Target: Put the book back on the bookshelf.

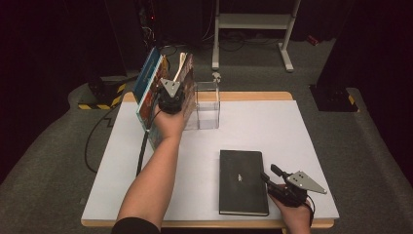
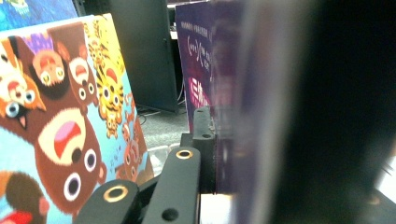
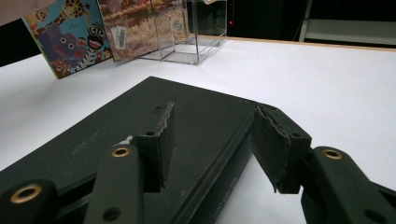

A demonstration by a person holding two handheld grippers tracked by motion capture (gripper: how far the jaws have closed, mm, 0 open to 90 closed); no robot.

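**Two grippers, three books on my table**

Broadest of all is the white table (image 1: 253, 131), which carries everything. At its far left corner stand the picture books: an animal-cover book (image 1: 146, 95) leans at the outer side, and next to it the purple-backed book (image 1: 187, 80) stands upright, against the clear plastic box (image 1: 208, 103) that sits near the far edge. My left gripper (image 1: 171, 97) is up at that second book; in the left gripper view its jaws are pressed tight on the purple book's (image 2: 205, 65) edge, with the cartoon bears and tigers of the leaning book (image 2: 60, 121) just beside.

Next in size, the black notebook (image 1: 242, 181) lies flat near the near edge, right of the middle. My right gripper (image 1: 270, 179) rests at the notebook's right edge, close to the near right corner of the table. In the right gripper view its jaws stand about half apart, one pad over the black cover (image 3: 140, 121) and the other outside the spine, above the white top; I cannot tell whether either pad touches the notebook.
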